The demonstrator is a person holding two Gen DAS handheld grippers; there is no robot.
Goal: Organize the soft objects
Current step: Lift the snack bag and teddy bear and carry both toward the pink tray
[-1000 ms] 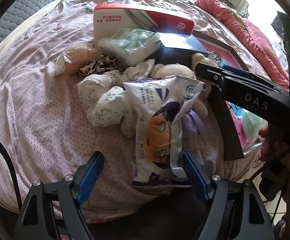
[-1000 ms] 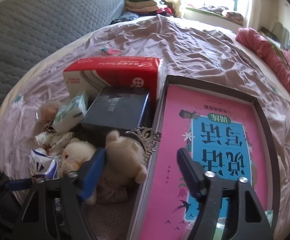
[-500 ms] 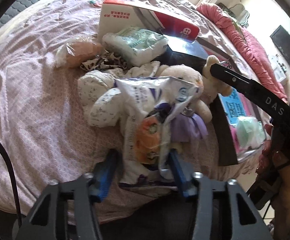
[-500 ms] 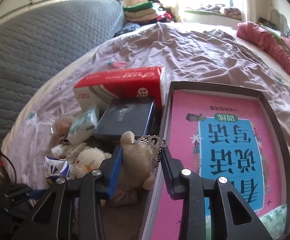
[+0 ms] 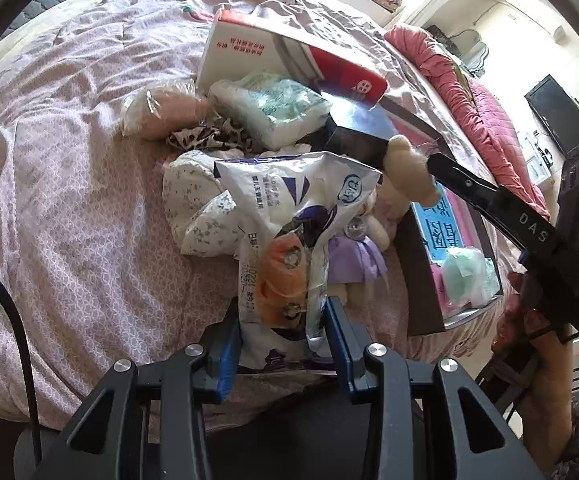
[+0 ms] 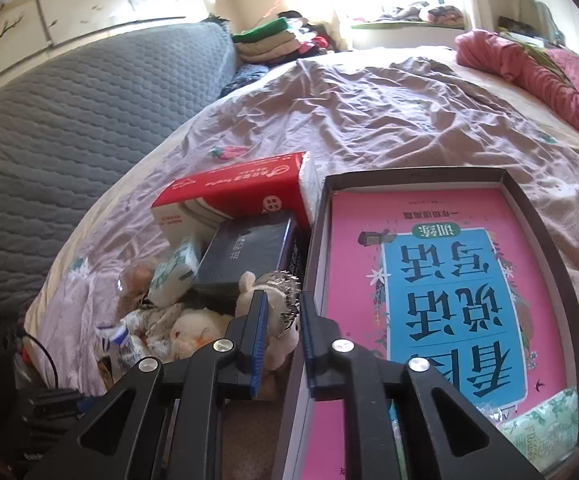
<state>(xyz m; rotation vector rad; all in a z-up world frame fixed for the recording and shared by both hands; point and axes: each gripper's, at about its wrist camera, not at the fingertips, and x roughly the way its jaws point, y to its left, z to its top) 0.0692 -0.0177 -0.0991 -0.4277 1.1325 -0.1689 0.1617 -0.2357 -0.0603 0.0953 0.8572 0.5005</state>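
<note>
The left gripper point(image 5: 283, 330) is clamped on the lower end of the printed plastic pouch point(image 5: 289, 232), and the right gripper point(image 6: 282, 334) is pinched on the plush bear point(image 6: 273, 316), both evidently destined for the dark tray point(image 6: 537, 216) just beside the pile on the bed point(image 6: 369, 120).

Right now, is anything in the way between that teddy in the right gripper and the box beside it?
Only the box's near wall. The right gripper holds the teddy just outside it; it must clear it.
</note>
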